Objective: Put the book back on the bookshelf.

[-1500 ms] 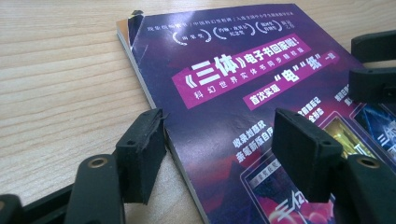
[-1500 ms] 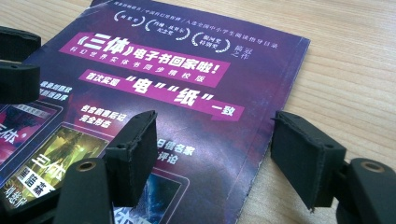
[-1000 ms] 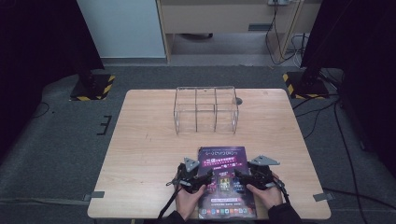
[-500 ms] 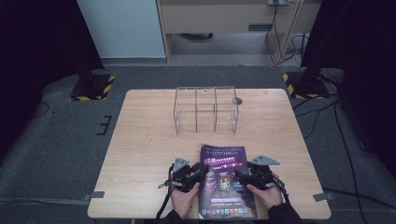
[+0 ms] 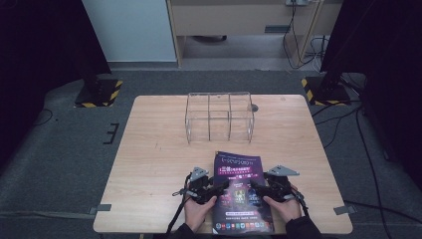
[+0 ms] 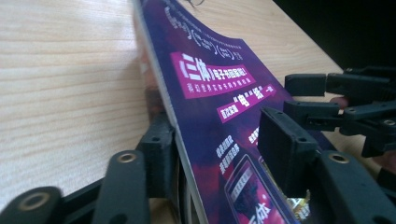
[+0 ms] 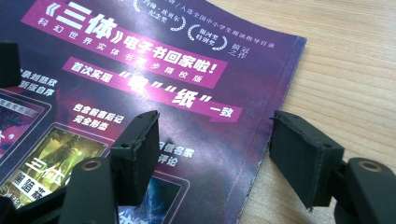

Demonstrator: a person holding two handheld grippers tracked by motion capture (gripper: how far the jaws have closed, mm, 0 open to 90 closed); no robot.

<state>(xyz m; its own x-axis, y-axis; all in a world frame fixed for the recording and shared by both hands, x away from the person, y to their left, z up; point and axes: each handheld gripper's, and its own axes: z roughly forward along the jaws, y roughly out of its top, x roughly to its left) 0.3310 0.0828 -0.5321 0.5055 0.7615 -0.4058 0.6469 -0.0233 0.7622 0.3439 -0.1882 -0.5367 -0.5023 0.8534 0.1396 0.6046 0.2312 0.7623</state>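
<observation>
While your left gripper straddles the purple glossy magazine's lifted edge, jaws spread and just opening, and your right gripper gapes over its other edge near the table's front edge, it may slip.

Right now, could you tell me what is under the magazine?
The wooden table, and one finger of the left gripper slipped beneath its edge. Whatever lies under its middle is covered.

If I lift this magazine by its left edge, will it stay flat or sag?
The magazine will probably sag: it looks thin, and in the left gripper view its raised edge already curves. The glossy cover may slip. It is likely light, so the left gripper should manage it.
</observation>
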